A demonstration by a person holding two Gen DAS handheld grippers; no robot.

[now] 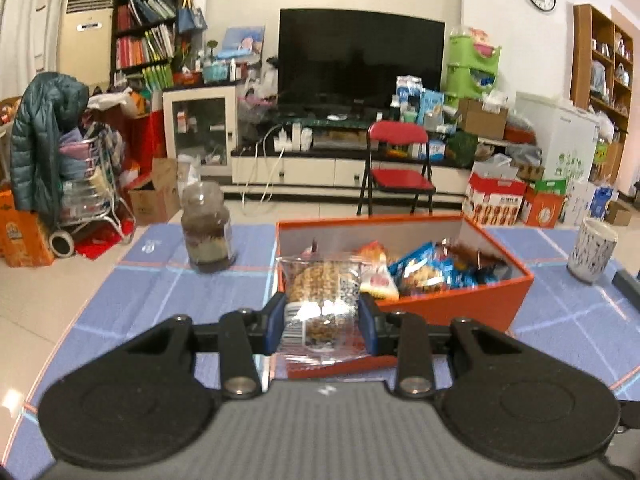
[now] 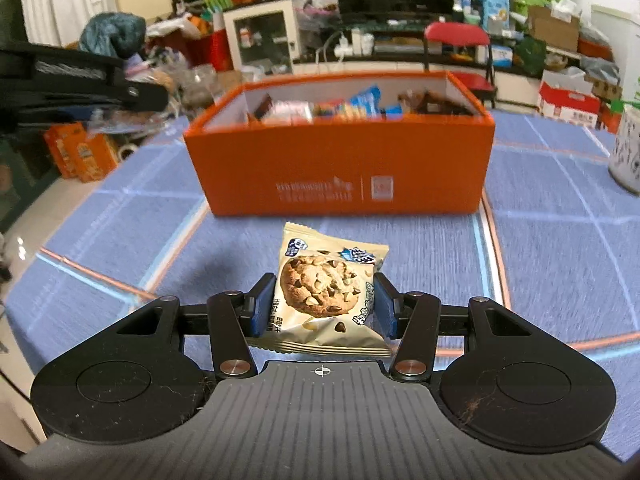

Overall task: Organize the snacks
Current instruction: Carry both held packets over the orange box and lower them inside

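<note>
Between the blue pads of the left claw a clear packet of nut brittle is clamped, held up at the near left corner of the orange box, with its upper part over the box rim. Inside the box, blue, red and brown snack wrappers are piled loosely. On the blue checked worktop, left of the box, a glass jar with dark contents is seen upright, and to the far right a patterned white cup stands well apart from the box. Seen from the right wrist view, the right claw is closed on a cream cookie packet printed with a chocolate-chip cookie; its pads press the packet's two side edges. Whether this packet is lifted off or resting on the worktop cannot be told. It is held in front of the long printed wall of the orange box, apart from it. At the upper left of that view the left claw's black body appears, blurred.
</note>
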